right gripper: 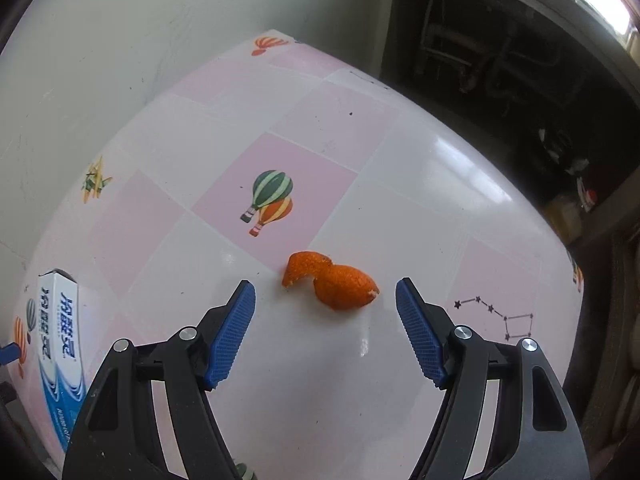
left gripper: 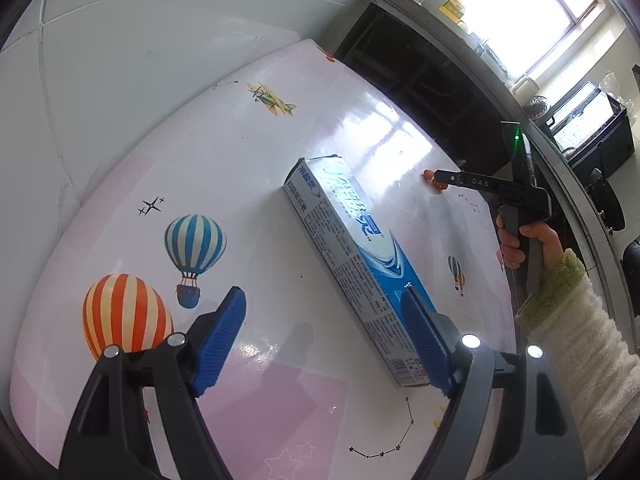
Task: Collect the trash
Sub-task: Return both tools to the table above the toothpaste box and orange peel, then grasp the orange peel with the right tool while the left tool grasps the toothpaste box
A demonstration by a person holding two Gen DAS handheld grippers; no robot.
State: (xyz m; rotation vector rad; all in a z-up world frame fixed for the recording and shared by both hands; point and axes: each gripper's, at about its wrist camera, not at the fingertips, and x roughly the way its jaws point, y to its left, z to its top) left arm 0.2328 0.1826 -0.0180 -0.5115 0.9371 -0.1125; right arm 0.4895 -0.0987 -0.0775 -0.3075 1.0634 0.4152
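A blue and white toothpaste box [left gripper: 356,256] lies flat on the table. My left gripper [left gripper: 324,304] is open just above the table, and its right finger [left gripper: 424,336] overlaps the box's near end. In the right wrist view the box [right gripper: 60,344] shows at the far left. An orange peel [right gripper: 332,280] lies on the table just ahead of my right gripper [right gripper: 325,294], which is open and empty, the peel between and slightly beyond its fingertips. In the left wrist view the right gripper [left gripper: 444,179] is seen side-on over the peel [left gripper: 434,180].
The table [right gripper: 360,380] has a glossy pink and white cloth with balloon and star prints. A pale wall borders its far and left sides. A dark open cabinet [right gripper: 500,60] stands behind the far right edge. A counter with a window [left gripper: 532,12] runs along the right.
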